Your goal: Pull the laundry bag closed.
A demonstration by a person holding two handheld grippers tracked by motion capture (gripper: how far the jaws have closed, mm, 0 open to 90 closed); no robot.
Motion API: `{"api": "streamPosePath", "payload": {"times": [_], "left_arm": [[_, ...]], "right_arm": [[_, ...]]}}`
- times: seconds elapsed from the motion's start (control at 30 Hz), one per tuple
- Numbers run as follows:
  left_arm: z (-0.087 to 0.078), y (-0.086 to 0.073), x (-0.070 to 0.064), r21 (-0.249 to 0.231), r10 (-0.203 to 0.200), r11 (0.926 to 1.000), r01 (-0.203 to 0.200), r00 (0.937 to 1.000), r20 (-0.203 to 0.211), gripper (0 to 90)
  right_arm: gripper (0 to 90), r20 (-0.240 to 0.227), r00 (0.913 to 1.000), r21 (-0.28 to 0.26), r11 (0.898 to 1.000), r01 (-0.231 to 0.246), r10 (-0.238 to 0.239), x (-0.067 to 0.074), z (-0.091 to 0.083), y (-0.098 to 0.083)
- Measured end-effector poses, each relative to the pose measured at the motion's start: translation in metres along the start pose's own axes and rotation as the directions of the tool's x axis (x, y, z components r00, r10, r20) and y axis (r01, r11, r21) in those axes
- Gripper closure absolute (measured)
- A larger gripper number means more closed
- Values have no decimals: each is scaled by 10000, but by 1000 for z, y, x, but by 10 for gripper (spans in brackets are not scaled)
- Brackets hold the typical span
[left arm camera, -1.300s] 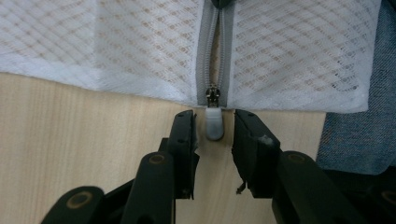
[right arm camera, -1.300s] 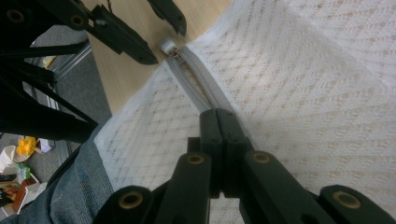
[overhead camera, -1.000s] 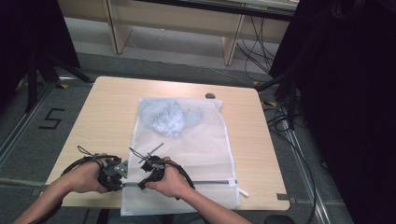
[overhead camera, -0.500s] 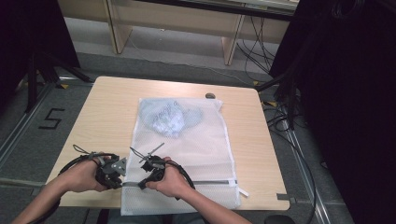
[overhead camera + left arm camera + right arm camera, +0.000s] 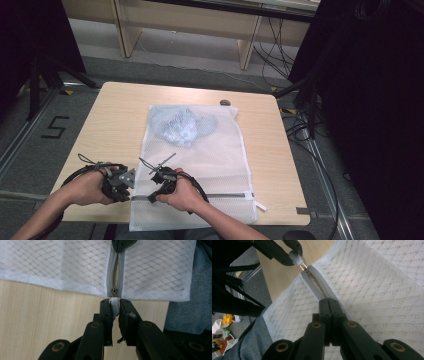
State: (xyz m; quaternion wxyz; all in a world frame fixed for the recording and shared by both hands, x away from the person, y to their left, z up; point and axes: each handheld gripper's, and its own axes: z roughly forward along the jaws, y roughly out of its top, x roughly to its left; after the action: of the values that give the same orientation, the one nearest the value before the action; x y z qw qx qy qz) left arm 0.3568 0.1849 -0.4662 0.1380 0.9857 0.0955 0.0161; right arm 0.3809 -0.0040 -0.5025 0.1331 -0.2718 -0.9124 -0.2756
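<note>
A white mesh laundry bag (image 5: 210, 155) lies flat on the wooden table (image 5: 110, 120). A light blue garment (image 5: 181, 125) is bunched inside its far end. A grey zipper (image 5: 220, 196) runs along the near end. My left gripper (image 5: 129, 184) is at the bag's left edge. In the left gripper view, the left gripper (image 5: 115, 303) is shut on the white pull tab (image 5: 114, 305), just below the metal slider (image 5: 114, 291). My right gripper (image 5: 329, 300) is shut on the zipper (image 5: 317, 286) a short way along. A small gap in the teeth lies between the two grippers.
The person's hands hold both grippers at the table's near edge, with cables looping behind. Blue jeans (image 5: 185, 310) show just beyond the bag's near hem. A small dark object (image 5: 225, 102) sits near the table's far edge. Black stands and cables border the right side.
</note>
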Motion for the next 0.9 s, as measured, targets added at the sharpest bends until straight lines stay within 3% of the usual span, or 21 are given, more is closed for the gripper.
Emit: {"api": "streamPosePath", "payload": {"times": [0.2,0.67,0.7,0.73,0.77,0.8,0.83,0.87,0.9], "left_arm": [[-3,3,1,-101,75,9999,-76,9999,-110,804],[0,11,2,-873,202,9960,-208,9998,-79,807],[1,12,1,-1025,56,9947,-57,10000,-12,807],[6,13,-2,-1611,-445,9859,454,9990,94,806],[4,14,0,-1340,-142,9909,144,9999,25,801],[6,15,1,-1334,8,9911,-7,10000,7,801],[7,16,0,-1304,-101,9914,112,9999,90,796],[9,17,1,-1129,124,9935,-107,9998,139,796],[14,18,-1,-1337,-67,9910,90,9998,176,782]], "right_arm": [[900,-17,10000,-12,10000,-28,28,0,0,0],[900,-93,10000,-51,10000,0,-1,-1,0,0],[900,-125,9999,-49,10000,26,-26,-1,0,0],[900,-128,9999,-51,10000,30,-31,-1,0,-1],[900,-16,10000,-32,10000,-60,59,0,0,-1],[900,-16,10000,-32,10000,-60,59,0,0,-1],[900,-13,10000,-57,10000,-16,16,0,0,-1],[900,-13,10000,-57,10000,-16,16,0,0,-1],[900,-62,9999,-63,9999,79,-79,0,0,-1]]}}
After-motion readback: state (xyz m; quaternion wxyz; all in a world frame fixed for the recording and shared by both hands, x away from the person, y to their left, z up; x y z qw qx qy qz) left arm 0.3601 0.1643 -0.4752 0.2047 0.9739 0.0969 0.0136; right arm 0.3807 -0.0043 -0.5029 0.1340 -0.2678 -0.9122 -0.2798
